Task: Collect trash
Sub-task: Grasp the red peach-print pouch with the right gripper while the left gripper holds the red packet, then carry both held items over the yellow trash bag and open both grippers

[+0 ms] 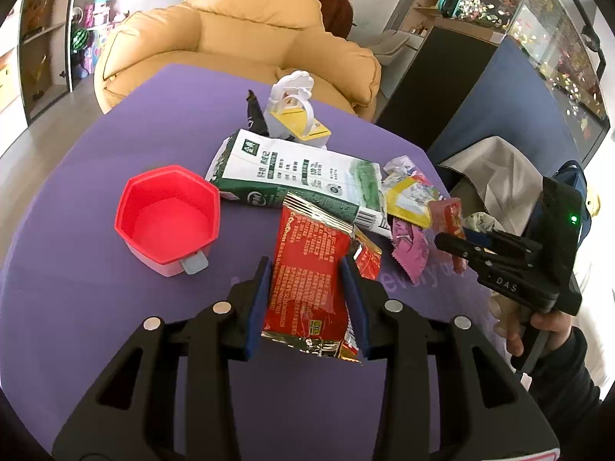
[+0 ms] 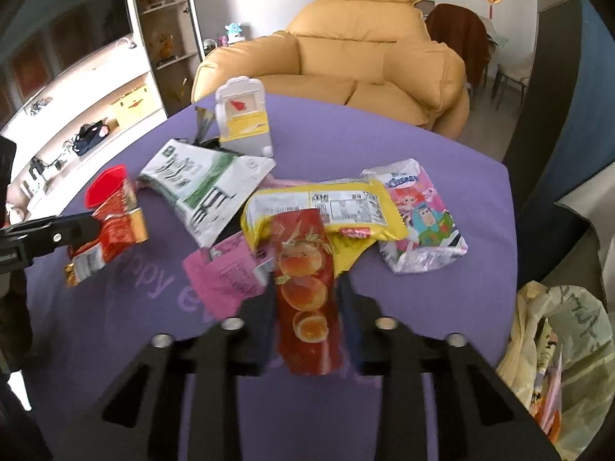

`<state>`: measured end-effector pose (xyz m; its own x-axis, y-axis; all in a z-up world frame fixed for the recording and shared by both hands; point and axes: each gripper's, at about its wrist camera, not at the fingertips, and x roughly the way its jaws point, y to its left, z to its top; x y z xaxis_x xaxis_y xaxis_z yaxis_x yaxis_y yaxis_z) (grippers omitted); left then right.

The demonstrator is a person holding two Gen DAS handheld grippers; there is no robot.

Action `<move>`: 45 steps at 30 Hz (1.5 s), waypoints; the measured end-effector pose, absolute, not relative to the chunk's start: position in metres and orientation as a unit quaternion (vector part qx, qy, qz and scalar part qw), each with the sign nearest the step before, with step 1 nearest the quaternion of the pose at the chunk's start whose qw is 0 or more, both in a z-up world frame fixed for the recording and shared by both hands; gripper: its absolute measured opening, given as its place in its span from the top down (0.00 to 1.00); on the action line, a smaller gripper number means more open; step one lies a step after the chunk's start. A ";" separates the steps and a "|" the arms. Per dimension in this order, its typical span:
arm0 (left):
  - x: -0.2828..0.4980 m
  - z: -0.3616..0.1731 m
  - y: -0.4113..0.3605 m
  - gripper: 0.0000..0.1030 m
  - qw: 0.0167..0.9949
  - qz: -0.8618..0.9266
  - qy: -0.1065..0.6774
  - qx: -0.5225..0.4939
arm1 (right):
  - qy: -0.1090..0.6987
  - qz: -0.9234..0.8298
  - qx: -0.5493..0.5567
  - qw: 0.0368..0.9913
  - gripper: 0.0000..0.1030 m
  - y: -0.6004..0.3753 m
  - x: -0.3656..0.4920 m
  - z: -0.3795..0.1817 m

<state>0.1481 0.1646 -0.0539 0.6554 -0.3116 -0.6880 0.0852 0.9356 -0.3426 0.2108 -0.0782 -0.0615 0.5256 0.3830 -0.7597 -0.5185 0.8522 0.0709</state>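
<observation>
Purple desk (image 1: 96, 345), and it's cluttered: a red cup (image 1: 168, 218) sits left of centre in the left wrist view, a green-and-white carton (image 1: 296, 176) lies flat mid-frame, a white-and-yellow toy (image 1: 296, 111) stands behind it, tan armchair (image 1: 238, 38) beyond. In the right wrist view a yellow packet (image 2: 326, 207), a pink wrapper (image 2: 223, 276) and a cartoon pouch (image 2: 423, 215) crowd the middle, with a plastic bag (image 2: 557, 353) at lower right. The left claw (image 1: 307, 269) is narrowed onto a red snack wrapper (image 1: 307, 284), pads pressing both sides. The right claw (image 2: 307, 296) grips a red peach wrapper (image 2: 307, 299) between its fingers, blurred.
</observation>
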 end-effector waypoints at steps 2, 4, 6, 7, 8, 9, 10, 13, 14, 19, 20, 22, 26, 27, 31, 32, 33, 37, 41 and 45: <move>0.146 -0.050 0.162 0.66 0.902 -0.109 0.395 -0.138 | 0.408 0.262 -0.077 0.871 0.78 -0.081 0.204 -0.055; 0.145 -0.046 0.159 0.66 0.905 -0.109 0.389 -0.132 | 0.402 0.260 -0.076 0.874 0.80 -0.083 0.200 -0.049; 0.142 -0.040 0.156 0.66 0.909 -0.109 0.383 -0.127 | 0.396 0.261 -0.072 0.877 0.81 -0.087 0.194 -0.042; 0.142 -0.038 0.155 0.66 0.910 -0.110 0.381 -0.125 | 0.394 0.261 -0.072 0.878 0.82 -0.088 0.193 -0.039; 0.142 -0.035 0.153 0.66 0.911 -0.110 0.379 -0.123 | 0.392 0.259 -0.072 0.880 0.82 -0.089 0.190 -0.036; 0.141 -0.032 0.151 0.66 0.912 -0.111 0.376 -0.120 | 0.391 0.258 -0.072 0.880 0.82 -0.089 0.189 -0.035; 0.140 -0.029 0.150 0.66 0.913 -0.111 0.374 -0.118 | 0.390 0.259 -0.071 0.881 0.82 -0.091 0.187 -0.032; 0.139 -0.021 0.143 0.66 0.917 -0.115 0.366 -0.111 | 0.381 0.255 -0.072 0.886 0.82 -0.096 0.181 -0.024; 0.139 -0.019 0.141 0.66 0.918 -0.117 0.363 -0.108 | 0.378 0.254 -0.071 0.888 0.82 -0.098 0.179 -0.021; 0.142 -0.008 0.126 0.66 0.921 -0.132 0.353 -0.099 | 0.364 0.242 -0.066 0.897 0.82 -0.113 0.169 -0.008; 0.143 -0.007 0.123 0.66 0.922 -0.134 0.351 -0.098 | 0.361 0.238 -0.066 0.899 0.82 -0.117 0.166 -0.005; 0.147 -0.005 0.115 0.66 0.922 -0.139 0.347 -0.099 | 0.358 0.231 -0.066 0.902 0.82 -0.123 0.162 -0.001; 0.153 -0.004 0.095 0.66 0.923 -0.146 0.343 -0.098 | 0.356 0.214 -0.064 0.907 0.82 -0.140 0.157 0.002; 0.155 -0.005 0.090 0.66 0.923 -0.147 0.343 -0.097 | 0.356 0.208 -0.063 0.909 0.82 -0.146 0.157 0.002; 0.162 -0.008 0.055 0.66 0.920 -0.156 0.348 -0.092 | 0.358 0.181 -0.052 0.914 0.82 -0.172 0.157 -0.001; 0.164 -0.009 0.047 0.66 0.919 -0.160 0.348 -0.091 | 0.359 0.175 -0.049 0.916 0.82 -0.179 0.157 -0.002; 0.167 -0.009 0.037 0.66 0.919 -0.165 0.348 -0.087 | 0.359 0.170 -0.046 0.916 0.82 -0.185 0.158 -0.002; 0.184 -0.014 -0.009 0.65 0.911 -0.189 0.359 -0.078 | 0.357 0.130 -0.040 0.924 0.82 -0.222 0.159 -0.006; 0.203 -0.026 -0.058 0.65 0.895 -0.224 0.380 -0.067 | 0.356 0.092 -0.036 0.929 0.82 -0.258 0.156 -0.010; 0.222 -0.037 -0.106 0.65 0.874 -0.261 0.404 -0.065 | 0.357 0.058 -0.025 0.932 0.82 -0.294 0.155 -0.016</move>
<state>0.2224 -0.1060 -0.0371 0.5375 -0.5093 -0.6721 0.4039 0.8552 -0.3250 0.1546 -0.2940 -0.0156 0.7387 0.0904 -0.6679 -0.1265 0.9920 -0.0057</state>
